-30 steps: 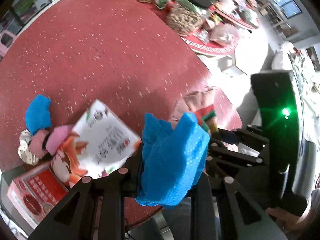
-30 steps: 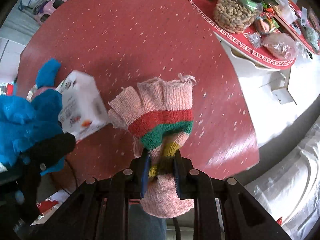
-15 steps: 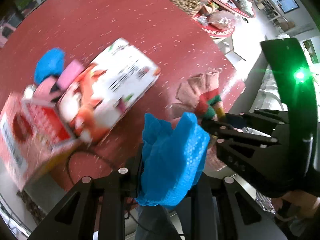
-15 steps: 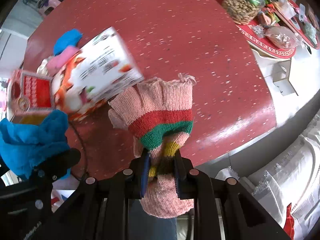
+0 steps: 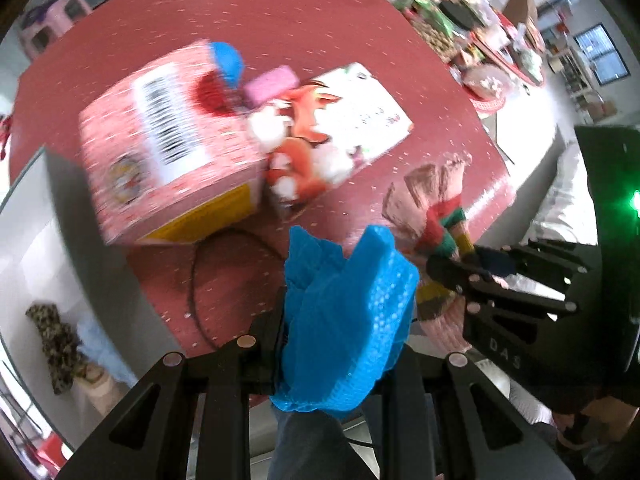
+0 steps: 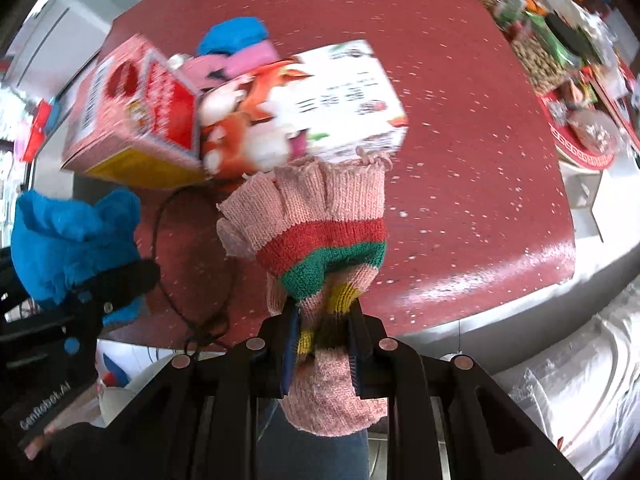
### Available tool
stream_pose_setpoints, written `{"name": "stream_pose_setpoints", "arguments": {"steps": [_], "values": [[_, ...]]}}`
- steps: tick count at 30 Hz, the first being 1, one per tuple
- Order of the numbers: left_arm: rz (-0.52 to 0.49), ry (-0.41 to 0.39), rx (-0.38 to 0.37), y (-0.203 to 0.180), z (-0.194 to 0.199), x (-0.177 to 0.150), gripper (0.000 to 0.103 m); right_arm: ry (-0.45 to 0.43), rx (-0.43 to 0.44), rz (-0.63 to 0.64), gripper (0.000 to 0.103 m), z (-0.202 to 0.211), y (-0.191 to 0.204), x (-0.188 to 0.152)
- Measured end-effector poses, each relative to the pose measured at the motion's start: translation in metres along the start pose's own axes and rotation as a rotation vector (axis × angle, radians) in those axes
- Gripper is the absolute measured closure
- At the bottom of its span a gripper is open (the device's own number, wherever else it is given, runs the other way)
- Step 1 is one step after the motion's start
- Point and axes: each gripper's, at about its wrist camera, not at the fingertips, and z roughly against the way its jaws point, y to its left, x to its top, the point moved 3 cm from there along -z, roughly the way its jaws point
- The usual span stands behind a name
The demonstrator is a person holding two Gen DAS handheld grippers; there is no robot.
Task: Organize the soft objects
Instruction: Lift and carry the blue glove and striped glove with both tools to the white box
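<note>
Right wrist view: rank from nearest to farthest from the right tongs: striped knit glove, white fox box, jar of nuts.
1. Striped knit glove: clamped in the right tongs, rising straight ahead of them.
2. White fox box: on the red table, just past the glove's tips.
3. Jar of nuts: far upper right, on the cluttered neighbouring table.

A round red tabletop [image 6: 460, 128] with pale speckles carries two cartons side by side — a pink box [image 6: 132, 120] with red panels and a white box [image 6: 340, 104] printed with a fox, touching at their ends. Blue and pink soft items [image 6: 240, 46] lie behind them; a black cable [image 6: 188, 280] loops near the front edge.
</note>
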Motion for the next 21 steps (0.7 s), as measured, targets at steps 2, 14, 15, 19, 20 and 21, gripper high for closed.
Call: {"name": "stream_pose_setpoints", "arguments": {"steps": [2, 14, 15, 19, 20, 21], "values": [[0.022, -0.016, 0.007, 0.009, 0.003, -0.003, 0.078, 0.0, -0.002, 0.026, 0.081, 0.001, 0.01, -0.002], [0.14, -0.108, -0.008, 0.04, 0.026, -0.023, 0.078, -0.022, -0.034, 0.177, 0.081, 0.012, 0.056, -0.003], [0.148, -0.122, -0.008, 0.045, 0.032, -0.027, 0.078, -0.023, -0.036, 0.188, 0.081, 0.013, 0.06, -0.003], [0.187, -0.154, -0.01, 0.057, 0.04, -0.033, 0.078, -0.021, -0.037, 0.249, 0.081, 0.014, 0.078, -0.001], [0.202, -0.163, -0.011, 0.061, 0.043, -0.034, 0.078, -0.022, -0.036, 0.259, 0.081, 0.013, 0.08, -0.001], [0.218, -0.172, -0.009, 0.066, 0.045, -0.036, 0.078, -0.022, -0.035, 0.275, 0.081, 0.013, 0.085, 0.0]]}}
